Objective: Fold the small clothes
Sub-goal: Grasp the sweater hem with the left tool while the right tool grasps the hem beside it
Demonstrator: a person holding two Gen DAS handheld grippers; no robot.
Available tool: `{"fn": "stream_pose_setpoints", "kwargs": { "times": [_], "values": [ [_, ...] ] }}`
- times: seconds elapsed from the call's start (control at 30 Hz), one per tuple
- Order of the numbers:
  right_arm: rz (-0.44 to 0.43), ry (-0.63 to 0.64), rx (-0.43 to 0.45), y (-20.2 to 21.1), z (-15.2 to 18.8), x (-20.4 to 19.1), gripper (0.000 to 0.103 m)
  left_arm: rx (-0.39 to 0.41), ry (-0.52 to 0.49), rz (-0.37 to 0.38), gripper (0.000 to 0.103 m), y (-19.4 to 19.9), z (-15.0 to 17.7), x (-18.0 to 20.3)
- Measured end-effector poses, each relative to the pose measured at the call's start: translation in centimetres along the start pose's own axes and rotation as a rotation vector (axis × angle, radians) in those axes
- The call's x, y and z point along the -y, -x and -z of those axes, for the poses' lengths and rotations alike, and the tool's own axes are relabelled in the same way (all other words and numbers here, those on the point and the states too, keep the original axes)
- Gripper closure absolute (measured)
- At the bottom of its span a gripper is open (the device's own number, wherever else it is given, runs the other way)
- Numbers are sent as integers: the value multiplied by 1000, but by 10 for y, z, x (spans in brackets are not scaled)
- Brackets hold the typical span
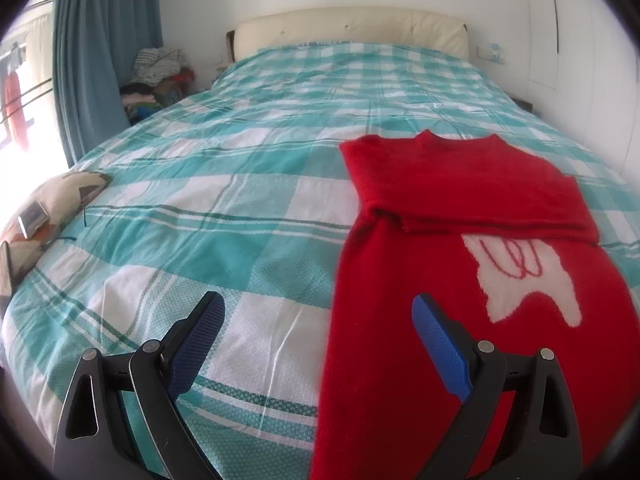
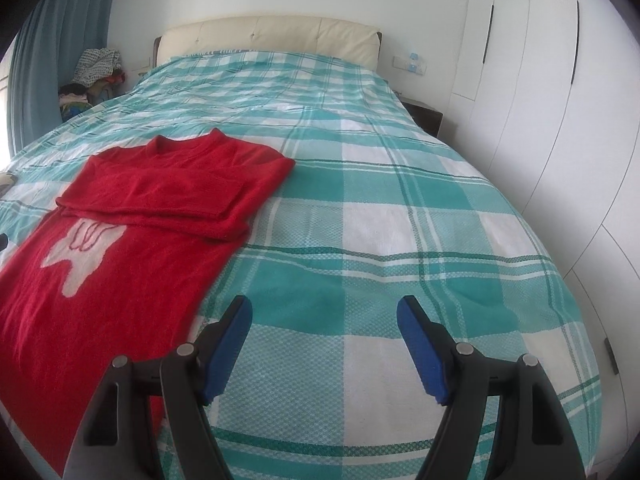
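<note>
Red sweater (image 1: 460, 200): lying flat on the bed (image 1: 240, 208), on the near half of the checked cover, collar pointing toward the headboard (image 1: 352, 28). Both sleeves are lying folded across the chest, forming a band over the upper body. A white knitted figure (image 1: 524, 276) with thin red line stitching is showing below the folded sleeves; no letters or brand can be read on it.

Left gripper (image 1: 318, 320): hanging above the left edge of the sweater, jaws standing wide apart. One blue pad is sitting over the bare cover, the other over red knit. Nothing is being held between them.

Right gripper (image 2: 324, 320): hanging above the bare cover just beside the sweater's right edge, jaws parted fairly wide and holding nothing. The left finger is sitting close to the red hem side.

Bed cover: teal and white checks, lying smooth with light creases.

Patterned cushion (image 1: 52, 208): resting at the left edge of the bed, with a small shiny flat item on it, too blurred to identify.

Pile of clothes (image 1: 160, 76): sitting beside the head of the bed, next to a blue curtain (image 1: 92, 52).

White wardrobe doors (image 2: 560, 100): standing along the right side of the bed.

Wall plate with blue marks (image 2: 412, 63): markings too small to read.
</note>
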State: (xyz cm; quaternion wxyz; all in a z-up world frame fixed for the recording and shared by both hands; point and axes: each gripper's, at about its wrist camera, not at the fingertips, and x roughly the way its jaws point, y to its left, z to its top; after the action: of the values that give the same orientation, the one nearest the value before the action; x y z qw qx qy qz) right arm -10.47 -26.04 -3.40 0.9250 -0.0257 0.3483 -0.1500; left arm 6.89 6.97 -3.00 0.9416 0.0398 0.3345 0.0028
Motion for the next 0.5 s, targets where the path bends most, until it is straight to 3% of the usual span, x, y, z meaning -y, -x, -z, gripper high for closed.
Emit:
{"fn": "stream_pose_setpoints", "kwargs": {
  "times": [0.23, 0.5],
  "values": [
    [29, 32, -2, -1, 1, -5, 28, 10, -84, -15, 5, 3, 6, 14],
    [-28, -16, -9, 0, 1, 1, 28, -21, -150, -69, 5, -1, 10, 26]
  ]
}}
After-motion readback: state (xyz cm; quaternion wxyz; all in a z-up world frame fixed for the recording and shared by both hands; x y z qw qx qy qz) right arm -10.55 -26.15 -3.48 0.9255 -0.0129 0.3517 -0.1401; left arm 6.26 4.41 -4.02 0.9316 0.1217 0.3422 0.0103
